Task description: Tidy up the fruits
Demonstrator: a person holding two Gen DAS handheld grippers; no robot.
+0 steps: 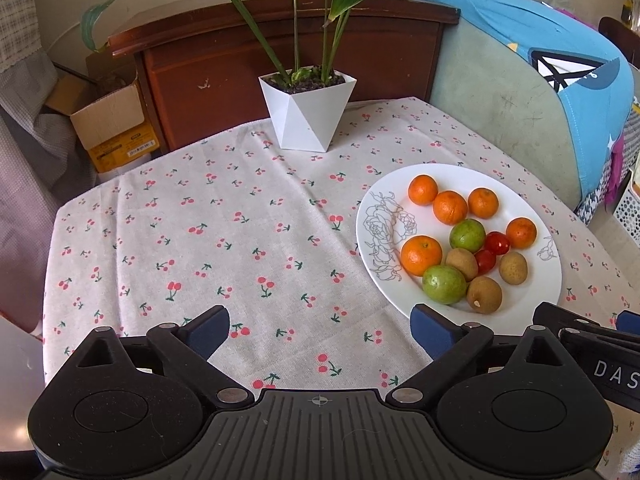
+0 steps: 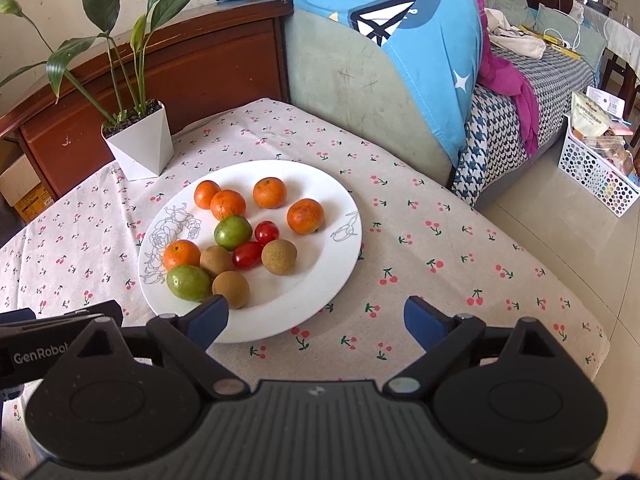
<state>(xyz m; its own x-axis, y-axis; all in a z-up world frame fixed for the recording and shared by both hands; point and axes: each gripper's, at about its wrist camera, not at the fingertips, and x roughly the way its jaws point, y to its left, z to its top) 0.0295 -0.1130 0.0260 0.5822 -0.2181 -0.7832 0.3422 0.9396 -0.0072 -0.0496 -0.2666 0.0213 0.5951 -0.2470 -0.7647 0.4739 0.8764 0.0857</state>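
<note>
You have not begun sorting, by the look of it: tangerines, green fruits, cherry tomatoes and brown fruits lie mixed on the white plate [image 2: 320, 280] on the worktop [image 1: 200, 240]. Your left claw [image 1: 320, 334] and right claw [image 2: 316, 322] both hover spread and empty before it.

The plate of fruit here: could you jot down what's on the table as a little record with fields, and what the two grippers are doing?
plate: white plate with a flower drawing, on the cherry-print tablecloth
oranges: five, e.g.
green fruits: two, e.g.
brown fruits: three, e.g.
cherry tomatoes: two, e.g.
plant: white pot behind the plate
left gripper: open, holding nothing, over bare cloth left of the plate
right gripper: open, holding nothing, at the plate's near edge
</note>
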